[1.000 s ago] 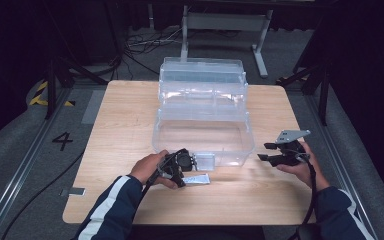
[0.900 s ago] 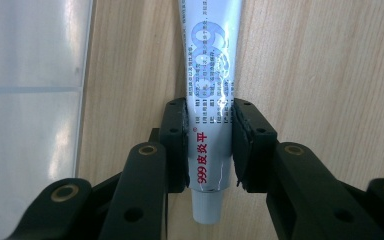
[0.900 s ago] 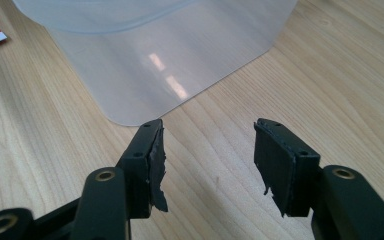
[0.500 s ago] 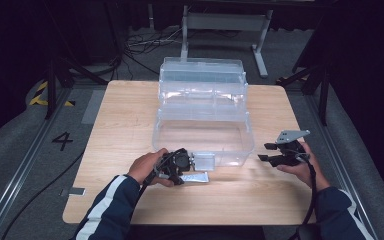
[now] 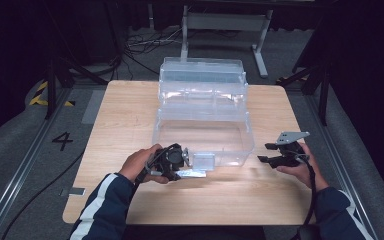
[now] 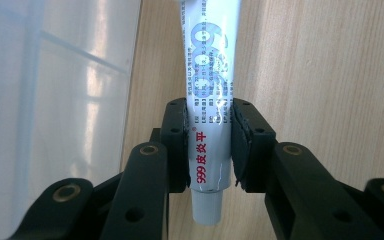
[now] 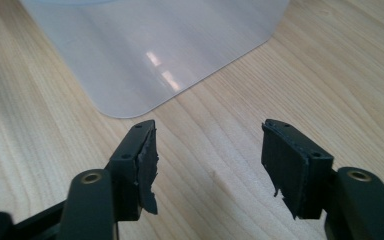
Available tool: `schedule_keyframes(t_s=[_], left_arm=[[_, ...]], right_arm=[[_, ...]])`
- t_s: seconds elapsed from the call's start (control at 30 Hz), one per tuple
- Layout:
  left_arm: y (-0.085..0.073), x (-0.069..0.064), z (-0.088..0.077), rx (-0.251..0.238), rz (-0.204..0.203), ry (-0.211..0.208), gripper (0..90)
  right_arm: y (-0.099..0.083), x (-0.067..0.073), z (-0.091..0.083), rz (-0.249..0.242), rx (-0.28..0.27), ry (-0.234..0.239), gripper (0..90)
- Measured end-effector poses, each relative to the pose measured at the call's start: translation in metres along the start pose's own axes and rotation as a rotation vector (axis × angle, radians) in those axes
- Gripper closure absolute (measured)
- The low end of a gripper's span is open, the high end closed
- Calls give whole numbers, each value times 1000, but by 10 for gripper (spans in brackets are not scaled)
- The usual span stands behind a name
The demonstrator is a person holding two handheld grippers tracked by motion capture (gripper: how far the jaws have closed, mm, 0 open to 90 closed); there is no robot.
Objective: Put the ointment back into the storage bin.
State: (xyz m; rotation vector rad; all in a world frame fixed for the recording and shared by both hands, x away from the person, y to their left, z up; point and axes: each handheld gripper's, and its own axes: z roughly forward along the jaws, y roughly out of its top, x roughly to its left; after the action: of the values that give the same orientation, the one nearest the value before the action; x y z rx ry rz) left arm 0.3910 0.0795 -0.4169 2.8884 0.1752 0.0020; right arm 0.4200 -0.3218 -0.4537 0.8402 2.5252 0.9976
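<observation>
A white ointment tube (image 6: 209, 90) with blue and red print lies on the wooden table (image 5: 130, 120), beside the front wall of a clear plastic box (image 5: 202, 127). My left gripper (image 6: 209, 145) is shut on the tube near its cap end. From above, the left gripper (image 5: 172, 162) sits at the box's front left corner with the tube (image 5: 192, 174) sticking out to the right. My right gripper (image 7: 207, 160) is open over bare wood, just off the box's front right corner (image 7: 125, 107). In the high view the right gripper (image 5: 272, 154) hovers to the right of the box.
The clear box has its lid (image 5: 202, 75) raised at the back and a small latch (image 5: 203, 161) on the front wall. A metal stand (image 5: 225, 22) and cables lie on the floor beyond the table. Bare wood stretches along the table's front and left.
The left gripper has shifted slightly right along the box's front and now holds the tube. The right gripper has stayed in place.
</observation>
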Motion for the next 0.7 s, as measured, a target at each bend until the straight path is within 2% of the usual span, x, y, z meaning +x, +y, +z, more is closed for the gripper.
schedule_keyframes(t_s=[0.13,0.2,0.3,0.4,0.7], left_arm=[[0,1,-2,-1,11,-2,710],[0,0,-4,1,12,-5,710],[1,-1,-6,-3,21,-9,710],[1,-4,-10,-5,30,-12,711],[1,-12,-26,-28,45,-3,711]], right_arm=[[-6,-3,5,10,-12,-15,341],[-9,-4,8,15,-14,-8,332],[-12,-4,10,1,-10,-21,331],[-17,-6,13,23,-14,3,324],[-19,-2,19,14,9,8,325]])
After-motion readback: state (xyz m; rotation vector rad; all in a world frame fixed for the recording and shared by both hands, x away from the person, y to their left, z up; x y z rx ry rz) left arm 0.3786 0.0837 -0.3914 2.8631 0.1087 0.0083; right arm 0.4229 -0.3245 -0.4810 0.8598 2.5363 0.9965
